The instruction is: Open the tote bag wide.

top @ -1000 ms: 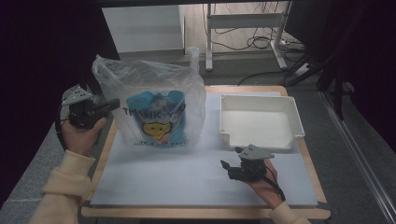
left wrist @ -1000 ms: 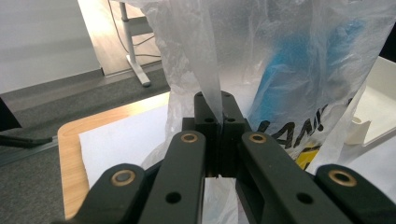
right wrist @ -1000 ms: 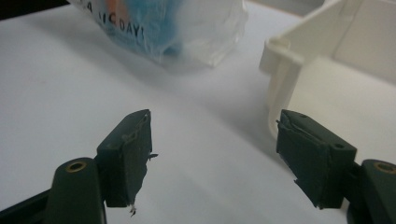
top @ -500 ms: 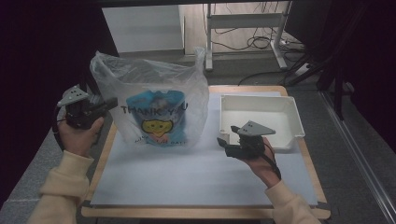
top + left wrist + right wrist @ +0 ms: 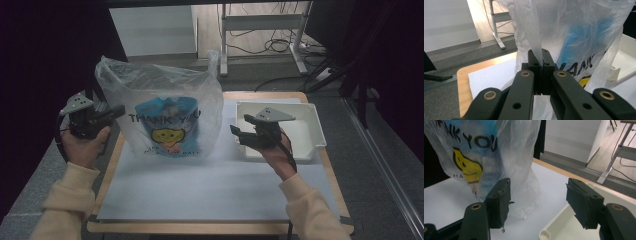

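A clear plastic bag (image 5: pixel 165 115) printed with "THANK YOU" and a yellow smiley stands upright on the table, with something blue inside it. My left gripper (image 5: pixel 117 111) is at the bag's left side, shut on a strip of the bag's film (image 5: pixel 536 35) that rises from between its jaws (image 5: pixel 541 58). My right gripper (image 5: pixel 239 134) hovers to the right of the bag, in front of the white tray (image 5: pixel 306 131), and points at the bag (image 5: pixel 486 157). It stands open (image 5: pixel 539 200); its jaws have just been closing a little, with nothing between them.
The white tray (image 5: pixel 556 232) sits at the table's right and looks empty. A white sheet (image 5: pixel 210 185) covers the wooden tabletop. Behind the table are desk legs and cables on the floor (image 5: pixel 270 45).
My right gripper rose from near the table's front edge and moved away from the person, level with the tray's front. The left gripper and the bag stayed put.
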`<state>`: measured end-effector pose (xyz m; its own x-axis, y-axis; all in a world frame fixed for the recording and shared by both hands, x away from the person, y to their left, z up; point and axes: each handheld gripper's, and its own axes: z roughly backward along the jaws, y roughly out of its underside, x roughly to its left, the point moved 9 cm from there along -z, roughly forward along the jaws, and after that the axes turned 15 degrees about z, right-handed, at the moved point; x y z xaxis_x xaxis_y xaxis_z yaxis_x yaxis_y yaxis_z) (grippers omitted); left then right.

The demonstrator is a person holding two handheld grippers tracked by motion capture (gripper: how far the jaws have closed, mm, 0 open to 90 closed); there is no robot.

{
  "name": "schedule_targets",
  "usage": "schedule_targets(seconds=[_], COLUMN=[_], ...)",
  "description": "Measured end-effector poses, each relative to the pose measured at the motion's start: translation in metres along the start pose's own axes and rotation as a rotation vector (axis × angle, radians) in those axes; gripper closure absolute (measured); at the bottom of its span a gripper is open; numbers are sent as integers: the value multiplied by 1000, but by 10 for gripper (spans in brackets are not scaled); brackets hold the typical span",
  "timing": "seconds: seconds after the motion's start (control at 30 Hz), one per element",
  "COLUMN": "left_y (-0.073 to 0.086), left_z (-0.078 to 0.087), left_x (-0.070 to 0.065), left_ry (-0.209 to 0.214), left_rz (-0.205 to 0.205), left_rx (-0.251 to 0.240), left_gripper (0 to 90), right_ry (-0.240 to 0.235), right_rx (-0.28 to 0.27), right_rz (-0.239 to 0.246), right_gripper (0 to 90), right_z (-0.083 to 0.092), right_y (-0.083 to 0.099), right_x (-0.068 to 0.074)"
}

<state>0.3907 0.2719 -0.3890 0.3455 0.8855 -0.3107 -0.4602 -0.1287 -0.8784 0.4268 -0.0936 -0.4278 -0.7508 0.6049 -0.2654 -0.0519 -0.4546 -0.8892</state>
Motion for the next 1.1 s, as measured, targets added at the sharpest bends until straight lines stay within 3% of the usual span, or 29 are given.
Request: schedule_targets(seconds=[0.37, 0.8, 0.93, 1.0, 1.03, 1.1], left_y=[0, 0, -1, 0, 0, 1], left_z=[0, 0, -1, -1, -1, 0], left_x=[-1, -3, -3, -3, -3, -3], left_ry=[-1, 7, 7, 8, 10, 9], left_rz=[-4, -6, -6, -6, -5, -5], left_rx=[3, 6, 7, 8, 8, 10], left_gripper=[900, 900, 900, 900, 900, 900], right_ry=[7, -33, -50, -49, -48, -51], right_rx=[-10, -12, -14, -12, -14, -17], right_rz=[41, 63, 58, 63, 70, 77], right_gripper=[398, 455, 542, 650, 767, 805], right_z=[-18, -50, -57, -59, -60, -60], right_y=[-31, -68, -74, -77, -79, -80], right_x=[-6, -14, -13, -13, -12, -10])
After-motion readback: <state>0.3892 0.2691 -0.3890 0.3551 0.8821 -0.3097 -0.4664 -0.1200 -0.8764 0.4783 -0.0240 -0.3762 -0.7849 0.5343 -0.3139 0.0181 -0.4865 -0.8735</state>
